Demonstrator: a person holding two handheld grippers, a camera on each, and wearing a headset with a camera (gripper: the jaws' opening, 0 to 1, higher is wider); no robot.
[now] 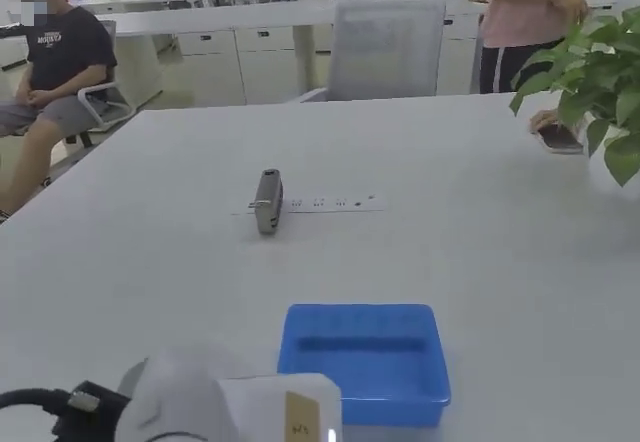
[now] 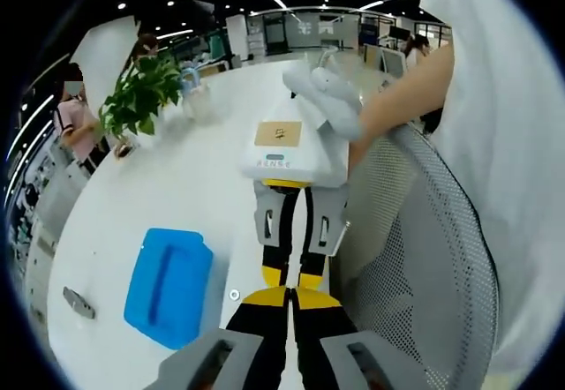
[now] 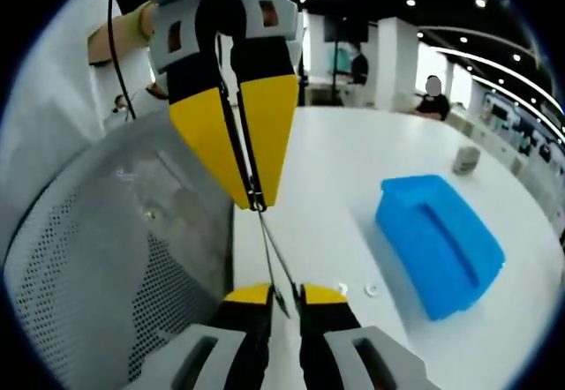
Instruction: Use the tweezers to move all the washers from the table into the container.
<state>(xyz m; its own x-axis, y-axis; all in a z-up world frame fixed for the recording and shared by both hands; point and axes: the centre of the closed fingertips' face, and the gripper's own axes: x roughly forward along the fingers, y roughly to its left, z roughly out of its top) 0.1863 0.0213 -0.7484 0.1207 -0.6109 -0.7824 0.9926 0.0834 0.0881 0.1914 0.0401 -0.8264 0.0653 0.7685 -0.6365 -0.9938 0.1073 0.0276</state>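
Thin metal tweezers [image 3: 269, 249] are clamped between the yellow jaws of my left gripper [image 3: 254, 200], which comes in from the top of the right gripper view. Their tips reach down into the narrow gap of my right gripper [image 3: 284, 300], whose jaws stand slightly apart. In the left gripper view my left gripper [image 2: 291, 298] is shut and meets the right gripper [image 2: 292, 276] tip to tip. The blue container [image 3: 441, 240] [image 2: 168, 284] [image 1: 365, 362] sits on the white table. Two small washers [image 3: 371, 290] lie near it, one also as a washer [image 2: 234, 295]. A gripper's white body [image 1: 230, 407] is low in the head view.
A mesh chair back [image 2: 415, 258] is close beside both grippers at the table edge. A power strip [image 1: 330, 203] with a grey plug [image 1: 267, 200] lies mid-table. A potted plant [image 1: 600, 82] stands at the far right. One person sits at the back left, another stands behind.
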